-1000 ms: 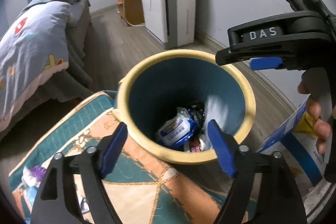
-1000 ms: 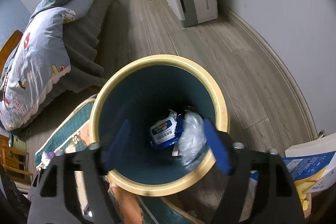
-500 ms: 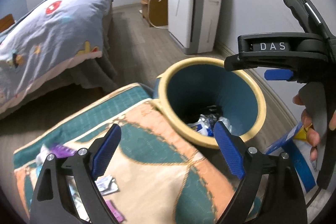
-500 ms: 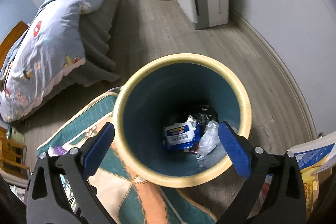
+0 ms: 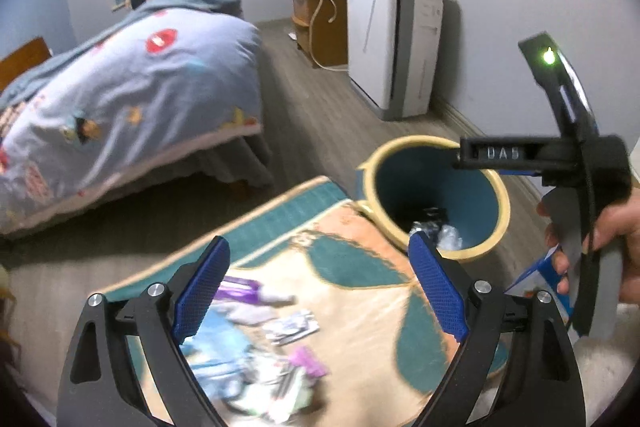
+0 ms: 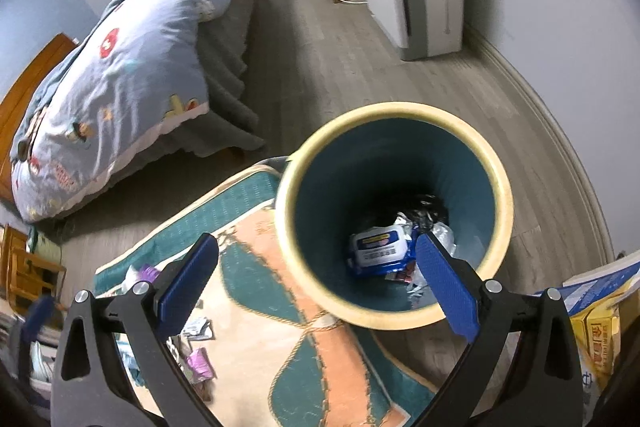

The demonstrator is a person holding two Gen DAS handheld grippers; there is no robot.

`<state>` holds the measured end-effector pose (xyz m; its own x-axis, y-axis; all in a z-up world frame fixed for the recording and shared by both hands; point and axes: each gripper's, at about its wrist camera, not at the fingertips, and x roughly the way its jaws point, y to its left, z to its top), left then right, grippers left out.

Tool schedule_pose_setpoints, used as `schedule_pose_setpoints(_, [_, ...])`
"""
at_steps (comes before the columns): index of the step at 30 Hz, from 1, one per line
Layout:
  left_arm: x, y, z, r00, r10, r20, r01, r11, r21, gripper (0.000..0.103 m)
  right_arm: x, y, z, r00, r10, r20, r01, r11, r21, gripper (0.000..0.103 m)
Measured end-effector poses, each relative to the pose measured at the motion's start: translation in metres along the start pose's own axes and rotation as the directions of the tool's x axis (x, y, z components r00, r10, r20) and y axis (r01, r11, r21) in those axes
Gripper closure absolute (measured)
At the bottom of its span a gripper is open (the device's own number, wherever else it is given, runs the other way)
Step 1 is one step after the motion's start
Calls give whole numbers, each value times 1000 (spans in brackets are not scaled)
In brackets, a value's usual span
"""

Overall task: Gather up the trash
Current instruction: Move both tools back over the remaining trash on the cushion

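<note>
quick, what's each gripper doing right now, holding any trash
Left gripper: open, holding nothing, jaws just opened wider.
Right gripper: open, holding nothing, jaws just opened wider.

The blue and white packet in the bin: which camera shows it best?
The right wrist view: it looks down into the bin, so the blue and white packet lies in plain sight. In the left wrist view the bin wall and a gripper finger hide it; only crumpled scraps show.
</note>
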<state>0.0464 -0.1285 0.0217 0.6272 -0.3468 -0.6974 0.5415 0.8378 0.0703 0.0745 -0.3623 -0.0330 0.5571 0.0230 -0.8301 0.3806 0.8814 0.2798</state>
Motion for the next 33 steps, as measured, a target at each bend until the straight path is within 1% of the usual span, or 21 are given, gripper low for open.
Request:
schedule_pose_setpoints(2, [-14, 14, -1, 1000, 26, 10, -26, 1000, 6, 11, -2, 9, -3, 1000, 11, -5, -11, 1000, -18, 6])
schedule_pose_setpoints(4, [-26, 30, -7, 998, 52, 19, -52, 999, -17, 10, -2, 16, -6, 1000, 17, -7, -18, 999, -34, 6])
schedule_pose_setpoints(6, [-31, 48, -16, 998, 68, 18, -67, 995, -77, 10, -3, 24, -9, 1000, 9, -2, -9, 998, -62, 6])
schedule_pose_setpoints(8, [-34, 66, -27, 997, 72, 13, -69, 984, -164, 10, -3, 30, -12, 1000, 7, 0, -7, 997, -77, 6])
schedule_pose_setpoints(11, [-38, 84, -33, 997, 74, 14, -69, 971, -231, 10, -2, 40, -20, 1000, 22, -10, -23, 996, -90, 6])
schedule_pose_setpoints(13, [-40, 91, -36, 996, 83, 13, -77, 968, -237, 10, 3, 49, -27, 999, 28, -23, -30, 993, -115, 6])
schedule_pose_setpoints(16, [-40, 102, -44, 995, 102, -12, -102, 965, -241, 10, 12, 65, -39, 999, 22, -44, -28, 987, -157, 6])
schedule_pose_setpoints(20, [-37, 116, -56, 991, 130, -43, -136, 961, -240, 10, 25, 85, -52, 996, 46, -80, -60, 980, -191, 6])
schedule_pose_setpoints(25, [-29, 134, -80, 982, 163, -99, -180, 962, -205, 10, 45, 119, -72, 989, 47, -137, -81, 963, -257, 6])
schedule_pose_setpoints(28, [-17, 147, -96, 975, 155, -158, -187, 957, -220, 10, 56, 137, -84, 985, 34, -167, -84, 948, -306, 6])
schedule_pose_setpoints(30, [-7, 151, -107, 973, 136, -187, -177, 959, -223, 10, 63, 145, -89, 983, 27, -184, -84, 947, -309, 6])
schedule_pose_setpoints(33, [10, 149, -119, 965, 132, -225, -173, 970, -172, 10, 70, 151, -93, 980, 18, -199, -77, 954, -290, 6])
